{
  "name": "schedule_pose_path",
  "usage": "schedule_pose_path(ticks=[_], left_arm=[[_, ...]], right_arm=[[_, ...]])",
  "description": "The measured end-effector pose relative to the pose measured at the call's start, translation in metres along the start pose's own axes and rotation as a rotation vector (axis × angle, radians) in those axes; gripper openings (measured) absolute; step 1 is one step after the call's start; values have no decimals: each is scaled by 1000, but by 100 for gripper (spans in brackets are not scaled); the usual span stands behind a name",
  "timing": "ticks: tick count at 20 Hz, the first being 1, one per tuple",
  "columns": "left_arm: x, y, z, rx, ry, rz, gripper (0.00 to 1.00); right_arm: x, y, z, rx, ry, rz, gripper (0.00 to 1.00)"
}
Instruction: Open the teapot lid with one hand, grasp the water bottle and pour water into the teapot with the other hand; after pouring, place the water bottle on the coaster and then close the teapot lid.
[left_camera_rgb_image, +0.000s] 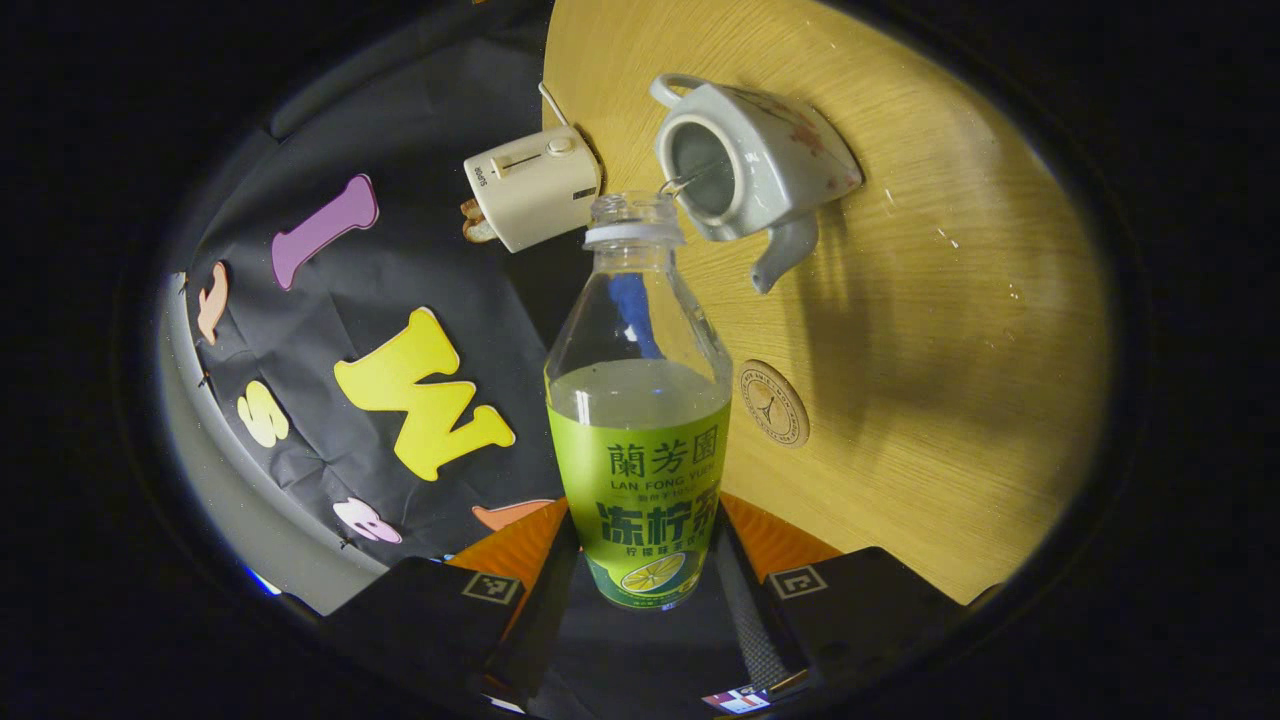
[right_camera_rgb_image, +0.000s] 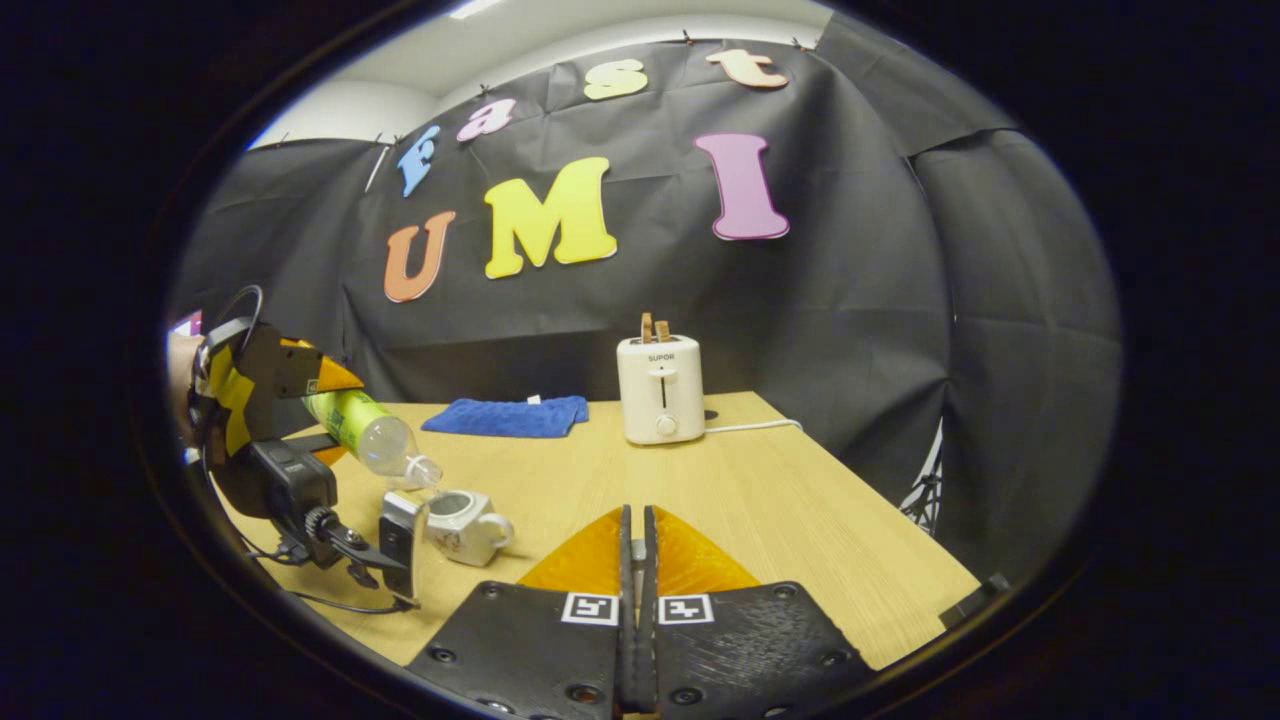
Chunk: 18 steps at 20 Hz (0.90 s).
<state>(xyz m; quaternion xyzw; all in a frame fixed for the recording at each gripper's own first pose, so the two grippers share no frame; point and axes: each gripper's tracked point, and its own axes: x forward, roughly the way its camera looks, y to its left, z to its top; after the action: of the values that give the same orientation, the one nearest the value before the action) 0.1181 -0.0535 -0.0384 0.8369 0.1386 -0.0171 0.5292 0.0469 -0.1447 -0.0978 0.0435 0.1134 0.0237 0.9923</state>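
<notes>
With the lid off, your left gripper (left_camera_rgb_image: 640, 585) clamps the green-labelled clear plastic water bottle (left_camera_rgb_image: 640, 420), pouring into the white ceramic teapot (left_camera_rgb_image: 745, 160); your right gripper (right_camera_rgb_image: 636, 560), jaws closed, holds nothing visible; coaster placement and closing remain.

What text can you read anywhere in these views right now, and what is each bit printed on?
"SUPOR": on the front of the toaster, above its lever.
On the bottle: the green label carries printed words and a brand, which I am not reading off.
On the coaster: a stamped ring of lettering around a small emblem, too small to read.
</notes>
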Motion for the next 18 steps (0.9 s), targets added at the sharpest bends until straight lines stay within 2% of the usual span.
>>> schedule_pose_path(ticks=[1, 2, 4, 5, 9, 10, 12, 13, 15, 18], left_arm=[[0, 1, 1, 11, 0, 3, 72], [1, 2, 0, 22, 1, 8, 75], [0, 4, -1, 44, 8, 18, 72], [1, 6, -1, 54, 13, 26, 75], [0, 9, -2, 75, 17, 31, 72], [-1, 10, -3, 85, 16, 34, 75], [-1, 11, -3, 104, 17, 40, 72], [-1, 13, -3, 111, 19, 44, 75], [-2, 16, -4, 129, 22, 55, 72], [-4, 26, -4, 161, 28, 82, 75]], right_arm=[[0, 0, 0, 1, -2, 1, 0], [-1, 0, 1, 0, -2, 1, 0], [-1, 0, 2, 2, -5, 1, 0], [-1, 0, 1, 3, -6, 1, 0], [-2, 0, 1, 5, -8, 4, 0], [-2, -1, 2, 5, -8, 3, 0], [-2, 0, 2, 6, -7, 4, 0], [-2, 0, 1, 6, -6, 5, 0], [-3, 0, 1, 8, -7, 4, 0], [-4, -2, 1, 9, -10, 3, 0]])
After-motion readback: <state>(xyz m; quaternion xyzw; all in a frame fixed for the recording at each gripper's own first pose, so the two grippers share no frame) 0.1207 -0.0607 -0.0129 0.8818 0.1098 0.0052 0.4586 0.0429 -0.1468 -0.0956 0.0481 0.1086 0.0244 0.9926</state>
